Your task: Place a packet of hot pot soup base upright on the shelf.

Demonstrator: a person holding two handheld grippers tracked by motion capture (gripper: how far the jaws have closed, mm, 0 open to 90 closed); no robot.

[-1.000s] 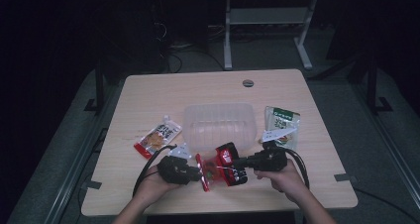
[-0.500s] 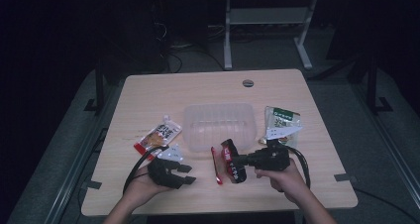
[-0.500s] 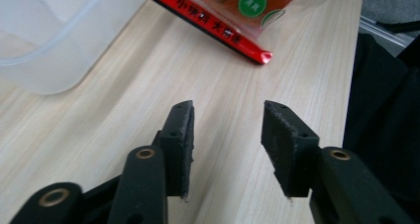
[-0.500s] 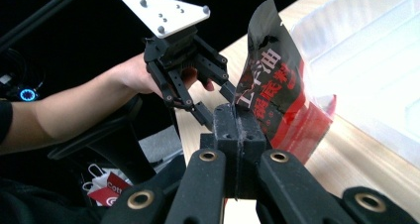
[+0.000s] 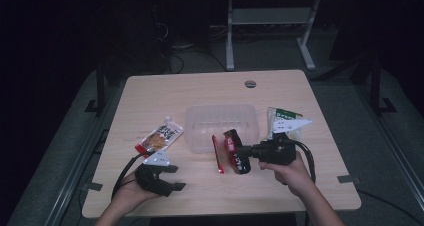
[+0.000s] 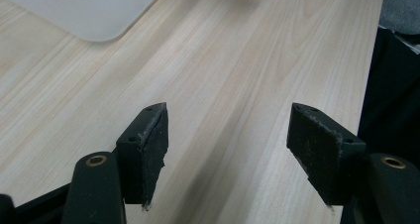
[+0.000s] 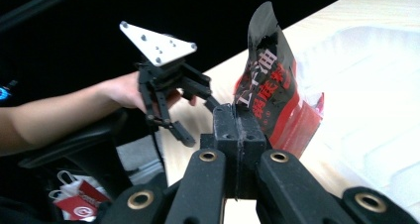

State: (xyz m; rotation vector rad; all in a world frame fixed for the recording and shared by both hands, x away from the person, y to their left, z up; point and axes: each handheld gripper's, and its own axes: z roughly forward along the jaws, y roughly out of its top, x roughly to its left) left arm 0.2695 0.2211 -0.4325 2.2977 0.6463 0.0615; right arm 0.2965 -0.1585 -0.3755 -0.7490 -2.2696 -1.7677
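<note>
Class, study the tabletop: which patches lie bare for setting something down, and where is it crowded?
Bare: the table strip beyond the clear tray, and the near edge between the left gripper and right hand. Crowded: the middle row, orange packet to green packet.

The right hand-held gripper (image 5: 246, 152) is clamping a red-and-black packet (image 5: 234, 152) above the worktop (image 5: 210, 88), just beside a clear tray (image 5: 220, 121); the left hand-held gripper (image 5: 172, 177), jaws just opening, is holding nothing.

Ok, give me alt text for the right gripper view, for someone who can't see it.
The right hand-held gripper is shut on a red and black packet, held upright above the wooden table. Behind it the left hand-held gripper hangs open beside a clear plastic tray.
</note>
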